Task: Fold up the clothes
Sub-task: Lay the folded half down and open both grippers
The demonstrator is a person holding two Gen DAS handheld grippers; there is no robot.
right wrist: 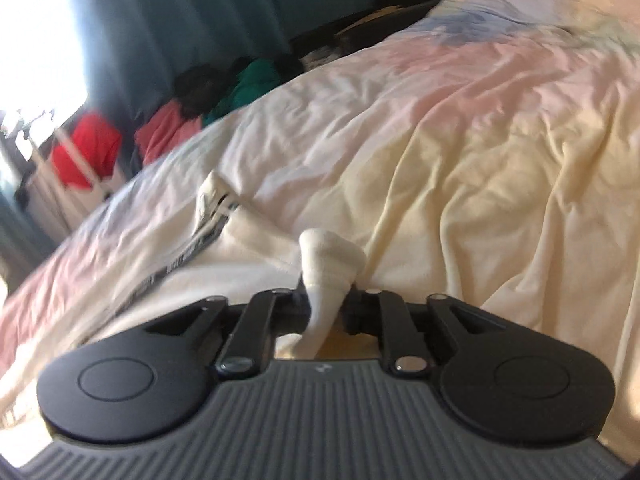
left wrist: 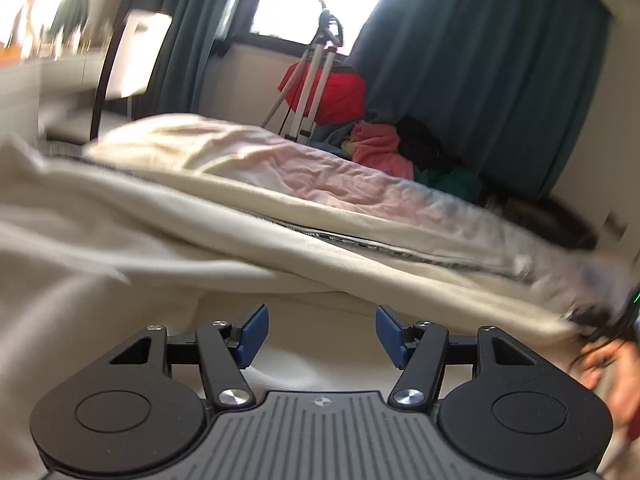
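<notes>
Right wrist: cream garment (right wrist: 332, 268) between tool (right wrist: 327, 300) fingers.

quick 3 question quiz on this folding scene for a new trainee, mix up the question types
1. True or false: the left hand-held gripper has cloth between its fingers.
2. What sits between the fingers of the right hand-held gripper? A) bunched white cloth B) a green shirt C) a curtain edge
3. Fill in: the bundle behind the tripod is coloured ____.

Key: 1 false, its fingers stand apart with nothing between them; 2 A; 3 red.
</notes>
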